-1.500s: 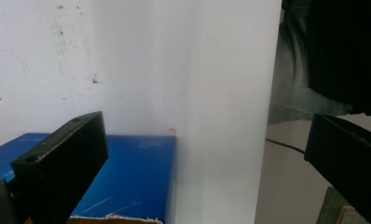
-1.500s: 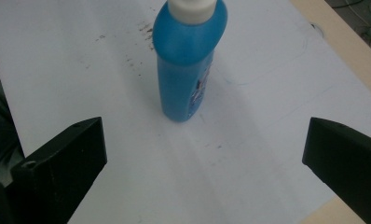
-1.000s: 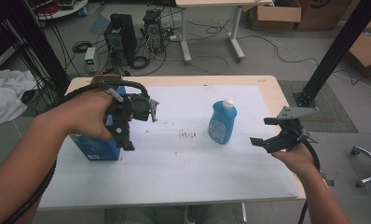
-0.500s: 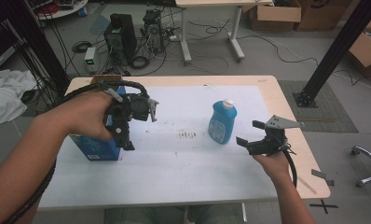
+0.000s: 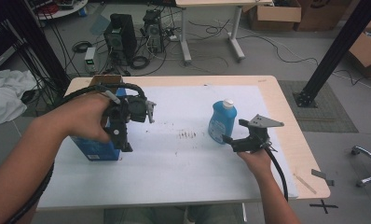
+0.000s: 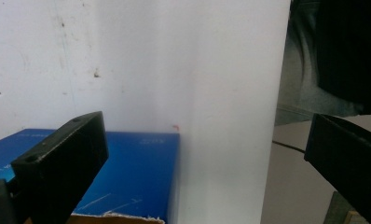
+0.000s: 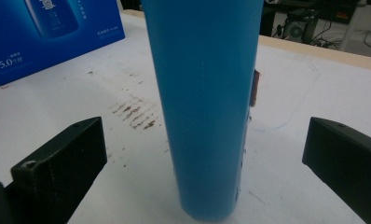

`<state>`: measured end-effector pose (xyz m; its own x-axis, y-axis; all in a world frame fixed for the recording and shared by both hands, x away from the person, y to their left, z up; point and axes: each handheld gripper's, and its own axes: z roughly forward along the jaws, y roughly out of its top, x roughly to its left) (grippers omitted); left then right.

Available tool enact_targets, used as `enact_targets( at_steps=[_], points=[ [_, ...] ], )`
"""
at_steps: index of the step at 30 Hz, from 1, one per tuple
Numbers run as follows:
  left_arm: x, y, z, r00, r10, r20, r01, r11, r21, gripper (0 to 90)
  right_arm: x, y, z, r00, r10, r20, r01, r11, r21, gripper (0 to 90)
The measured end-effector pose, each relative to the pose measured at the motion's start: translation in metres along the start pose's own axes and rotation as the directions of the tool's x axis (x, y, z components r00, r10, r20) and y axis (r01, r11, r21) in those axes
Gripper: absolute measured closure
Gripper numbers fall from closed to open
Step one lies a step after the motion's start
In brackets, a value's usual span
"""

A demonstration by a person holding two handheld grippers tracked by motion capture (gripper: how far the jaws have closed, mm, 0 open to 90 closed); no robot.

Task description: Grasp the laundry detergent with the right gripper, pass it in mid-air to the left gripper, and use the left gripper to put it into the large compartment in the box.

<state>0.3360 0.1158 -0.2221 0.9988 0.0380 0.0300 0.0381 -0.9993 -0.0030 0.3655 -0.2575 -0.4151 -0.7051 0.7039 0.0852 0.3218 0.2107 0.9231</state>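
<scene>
While we look down from the high view, nearest to us are the two forearms coming in from the bottom edge. Our right hand (image 5: 256,161) holds the right gripper (image 5: 231,141) low over the white table cover (image 5: 183,158), pointed at the blue bottle (image 5: 222,122), with its grey three-cornered plate (image 5: 264,122) on top. In the right gripper view its two black jaws stand wide apart, one at each lower corner, and the blue bottle (image 7: 203,107) stands upright on the cover between them, touching neither. Just beyond the bottle's foot we see a patch of brown smears (image 7: 134,111) on the cover, and farther back the blue box (image 7: 53,32) with white print.

Our left hand (image 5: 88,119) holds the left gripper (image 5: 127,144) above the blue box (image 5: 96,148), which sits near the table's left edge, well apart from the bottle. In the left gripper view the jaws are also spread wide and grip nothing; the blue box (image 6: 132,179) top lies below them, against the white cover.

Beyond the wooden table (image 5: 286,107) we see computer towers (image 5: 120,35) and cables on the floor, another desk (image 5: 211,28), and cardboard boxes (image 5: 274,11).
</scene>
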Motion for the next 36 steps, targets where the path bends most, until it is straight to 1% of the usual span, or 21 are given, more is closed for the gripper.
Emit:
enact_targets(
  at_steps=[1, 2, 4, 5, 7, 8, 13, 14, 15, 18, 22, 24, 26, 29, 30, 31, 35, 36],
  points=[
    [0.000, 0.000, 0.000, 1.0000, -0.001, 0.002, 0.001, 1.0000, 0.005, 0.0, 0.000, 0.000, 0.002, 1.0000, 0.004, 0.002, -0.004, 1.000, -0.004, 0.0],
    [0.000, -0.001, 0.001, 1.0000, -0.004, 0.003, 0.004, 1.0000, 0.006, 0.0, -0.002, 0.000, 0.008, 0.9998, 0.020, 0.001, -0.020, 1.000, -0.017, 0.0],
    [0.000, -0.002, 0.000, 1.0000, -0.008, 0.004, 0.008, 0.9999, 0.011, 0.0, -0.003, -0.001, 0.009, 0.9998, 0.021, 0.003, -0.021, 1.000, -0.021, 0.0],
    [-0.001, -0.002, 0.000, 1.0000, -0.008, 0.003, 0.008, 0.9999, 0.008, 0.1, -0.003, -0.001, 0.014, 0.9997, 0.026, 0.002, -0.025, 0.999, -0.021, 0.0],
    [-0.001, -0.004, 0.000, 0.9999, -0.012, 0.002, 0.012, 0.9999, 0.009, 0.1, -0.003, -0.002, 0.016, 0.9998, 0.020, 0.004, -0.020, 1.000, -0.022, 0.0],
    [-0.001, -0.004, 0.000, 0.9999, -0.015, 0.001, 0.015, 0.9998, 0.010, 0.1, -0.004, -0.003, 0.022, 0.9997, 0.024, 0.002, -0.024, 0.999, -0.022, 0.0],
    [-0.003, -0.006, 0.000, 0.9997, -0.023, 0.002, 0.023, 0.9997, 0.012, 0.0, -0.003, -0.004, 0.029, 0.9997, 0.025, 0.000, -0.025, 0.999, -0.023, 0.0],
    [-0.003, -0.007, 0.000, 0.9998, -0.019, 0.000, 0.019, 0.9998, 0.010, 0.0, -0.003, -0.004, 0.030, 0.9998, 0.022, 0.003, -0.022, 0.999, -0.025, 0.0],
    [-0.003, -0.007, -0.001, 0.9998, -0.022, 0.000, 0.022, 0.9997, 0.012, 0.1, -0.003, -0.004, 0.033, 0.9995, 0.030, 0.006, -0.030, 0.999, -0.031, 0.0],
    [-0.002, -0.009, 0.000, 0.9997, -0.024, 0.005, 0.024, 0.9997, 0.009, 0.0, -0.003, -0.005, 0.035, 0.9994, 0.034, 0.005, -0.034, 0.999, -0.038, 0.0],
    [-0.003, -0.011, 0.001, 0.9996, -0.027, 0.007, 0.027, 0.9995, 0.018, 0.1, -0.003, -0.006, 0.041, 0.9993, 0.035, 0.014, -0.035, 0.999, -0.028, 0.0],
    [-0.003, -0.012, 0.001, 0.9995, -0.032, 0.007, 0.031, 0.9994, 0.011, 0.0, -0.003, -0.007, 0.042, 0.9992, 0.038, 0.013, -0.038, 0.999, -0.027, 0.0],
    [-0.003, -0.013, 0.000, 0.9996, -0.028, 0.004, 0.028, 0.9995, 0.013, 0.0, -0.003, -0.007, 0.044, 0.9991, 0.040, 0.013, -0.039, 0.999, -0.036, 0.0],
    [-0.003, -0.013, 0.001, 0.9995, -0.031, 0.012, 0.031, 0.9995, 0.011, 0.0, -0.002, -0.007, 0.045, 0.9990, 0.039, 0.021, -0.038, 0.998, -0.042, 0.0],
    [-0.003, -0.012, 0.002, 0.9995, -0.031, 0.011, 0.031, 0.9995, 0.012, 0.0, -0.002, -0.006, 0.046, 0.9991, 0.037, 0.020, -0.037, 0.998, -0.042, 0.5],
    [-0.004, -0.011, 0.002, 0.9996, -0.027, 0.012, 0.027, 0.9996, 0.012, 0.1, -0.001, -0.006, 0.047, 0.9992, 0.025, 0.031, -0.024, 0.999, -0.044, 1.0],
    [-0.005, -0.010, 0.000, 0.9998, -0.021, 0.008, 0.021, 0.9998, 0.005, 0.0, -0.002, -0.007, 0.048, 0.9984, 0.040, 0.039, -0.038, 0.998, -0.053, 3.1],
    [-0.005, -0.010, -0.001, 0.9998, -0.019, 0.005, 0.019, 0.9998, 0.009, 0.0, -0.001, -0.006, 0.049, 0.9984, 0.039, 0.039, -0.037, 0.997, -0.062, 5.3]
  ],
)
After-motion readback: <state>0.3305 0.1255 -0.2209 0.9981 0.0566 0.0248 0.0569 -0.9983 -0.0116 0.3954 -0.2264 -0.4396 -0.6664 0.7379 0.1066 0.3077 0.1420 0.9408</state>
